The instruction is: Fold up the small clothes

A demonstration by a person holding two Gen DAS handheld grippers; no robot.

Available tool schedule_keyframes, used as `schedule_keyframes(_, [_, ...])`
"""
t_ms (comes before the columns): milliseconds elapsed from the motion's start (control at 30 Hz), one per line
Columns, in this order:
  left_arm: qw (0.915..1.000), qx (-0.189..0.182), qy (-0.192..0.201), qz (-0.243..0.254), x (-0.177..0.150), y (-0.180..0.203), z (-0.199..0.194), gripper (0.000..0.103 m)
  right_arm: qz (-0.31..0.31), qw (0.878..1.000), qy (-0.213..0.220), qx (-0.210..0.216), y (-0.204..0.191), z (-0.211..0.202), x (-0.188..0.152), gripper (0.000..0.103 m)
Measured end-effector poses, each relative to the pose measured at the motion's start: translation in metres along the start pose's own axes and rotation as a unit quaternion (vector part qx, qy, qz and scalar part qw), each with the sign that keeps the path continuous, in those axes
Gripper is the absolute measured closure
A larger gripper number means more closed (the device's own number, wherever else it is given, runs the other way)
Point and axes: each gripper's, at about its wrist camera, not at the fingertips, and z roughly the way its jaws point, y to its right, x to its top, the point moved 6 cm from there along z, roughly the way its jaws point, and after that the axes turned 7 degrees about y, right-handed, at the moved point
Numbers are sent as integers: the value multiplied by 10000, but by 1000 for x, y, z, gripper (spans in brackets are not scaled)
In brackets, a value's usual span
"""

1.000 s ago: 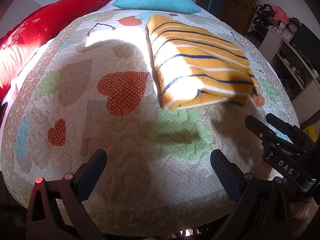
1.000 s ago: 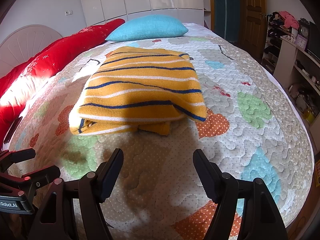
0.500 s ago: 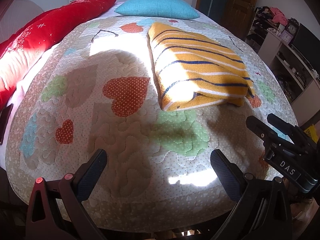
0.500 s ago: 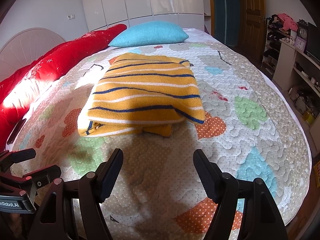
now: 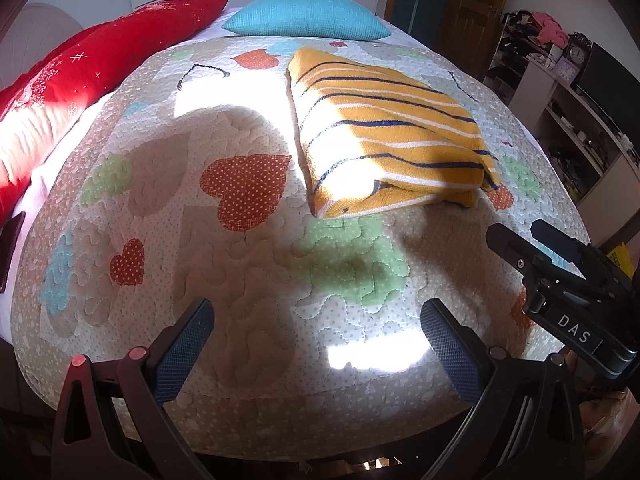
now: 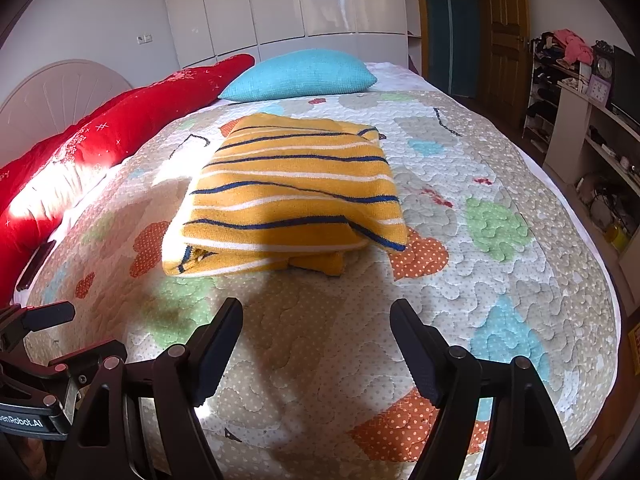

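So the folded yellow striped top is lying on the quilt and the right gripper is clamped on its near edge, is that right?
Not quite. The folded yellow striped top does lie on the quilt, but the right gripper is open and empty, short of the near edge, not clamped on it. The right wrist view shows this.

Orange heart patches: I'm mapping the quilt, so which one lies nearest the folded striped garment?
The orange heart patch tucked under the striped garment's right front corner; others lie apart.
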Motion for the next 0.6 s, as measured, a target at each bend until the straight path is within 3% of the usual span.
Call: schedule_keyframes(600, [9997, -156, -156, -103, 3, -2, 22, 0, -123, 9998, -155, 39, -7, 19, 2, 22])
